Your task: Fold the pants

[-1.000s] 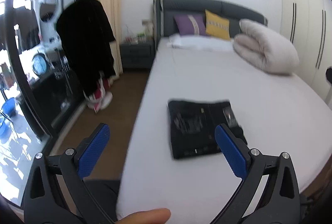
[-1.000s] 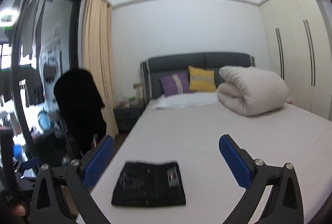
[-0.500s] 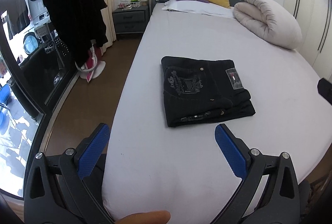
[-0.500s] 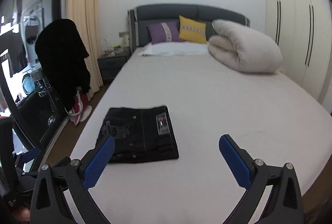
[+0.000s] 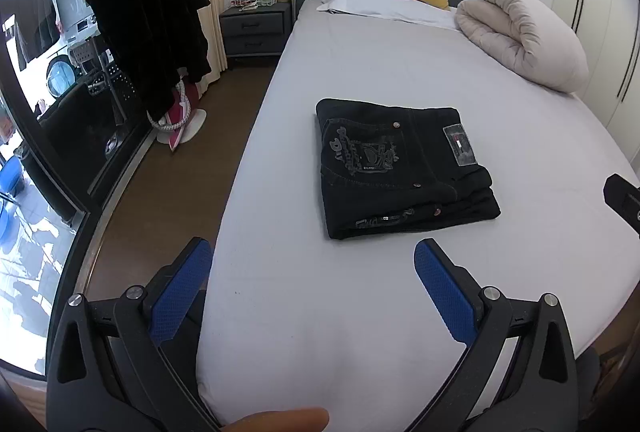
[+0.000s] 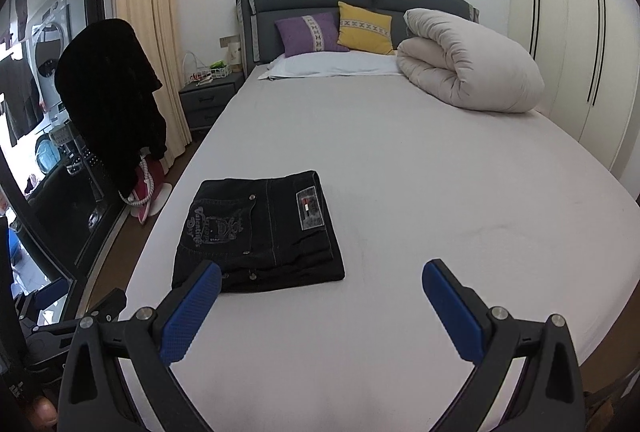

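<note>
- Left wrist view: the black denim pants (image 5: 404,167) lie already folded into a compact rectangle on the pale grey bed sheet (image 5: 360,71), toward the bed's near left side, with the embroidered pocket and a small sewn label facing up.
- The left gripper (image 5: 314,272) hovers just near of the bundle, its blue-padded jaws spread wide and holding nothing; a fingertip of the person shows at the bottom edge.
- Right wrist view: the right gripper (image 6: 322,286) also has its jaws spread and empty, with its left pad close to the bundle's near left corner, above the sheet and apparently not touching.
- Judging by the tidy stack, the folding looks finished or nearly so; at most a small squaring-up remains.
- Risk: the near edge shows several loose layers stacked up. A jaw pad catching only the top layer could peel the fold open.
- Risk: the bundle sits near the bed's left edge, so a sideways nudge could slide it toward the brown wooden floor (image 5: 152,216).
- Risk: the sheet is smooth, so pressing on one corner could skew the stack rather than flatten it.
- The rolled beige duvet (image 6: 468,67) and the purple and yellow cushions lie well apart, at the far end.
</note>
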Tool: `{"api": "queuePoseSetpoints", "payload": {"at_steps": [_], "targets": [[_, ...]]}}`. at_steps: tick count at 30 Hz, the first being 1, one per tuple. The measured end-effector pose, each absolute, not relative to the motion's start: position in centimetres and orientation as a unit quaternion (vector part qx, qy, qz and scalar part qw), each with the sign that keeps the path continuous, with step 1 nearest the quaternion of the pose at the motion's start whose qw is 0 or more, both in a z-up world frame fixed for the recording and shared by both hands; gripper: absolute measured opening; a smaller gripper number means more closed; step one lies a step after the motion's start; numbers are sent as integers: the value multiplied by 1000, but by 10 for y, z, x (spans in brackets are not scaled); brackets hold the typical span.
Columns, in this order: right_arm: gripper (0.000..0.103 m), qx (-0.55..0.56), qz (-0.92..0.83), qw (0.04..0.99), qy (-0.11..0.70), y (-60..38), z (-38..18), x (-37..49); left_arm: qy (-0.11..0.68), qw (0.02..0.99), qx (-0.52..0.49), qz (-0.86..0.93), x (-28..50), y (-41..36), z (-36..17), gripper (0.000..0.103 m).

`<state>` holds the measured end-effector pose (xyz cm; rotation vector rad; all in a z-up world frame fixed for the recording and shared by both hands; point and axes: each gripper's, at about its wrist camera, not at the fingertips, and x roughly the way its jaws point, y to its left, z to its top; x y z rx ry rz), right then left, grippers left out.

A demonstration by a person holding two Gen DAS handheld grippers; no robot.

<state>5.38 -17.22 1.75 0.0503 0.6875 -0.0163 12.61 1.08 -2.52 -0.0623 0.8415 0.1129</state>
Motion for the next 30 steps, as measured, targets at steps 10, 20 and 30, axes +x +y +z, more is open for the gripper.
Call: {"api": "queuePoseSetpoints", "payload": {"at_steps": [10, 20, 30], "targets": [[103, 25, -3, 939, 343, -172, 14, 55, 409, 910, -30, 56, 126, 10, -27, 103], [103, 27, 3, 938, 346, -171, 12, 55, 410, 910, -30, 56, 126, 10, -30, 103], [103, 27, 5, 938, 345, -169, 10, 55, 410, 910, -30, 56, 126, 9, -32, 103]]}}
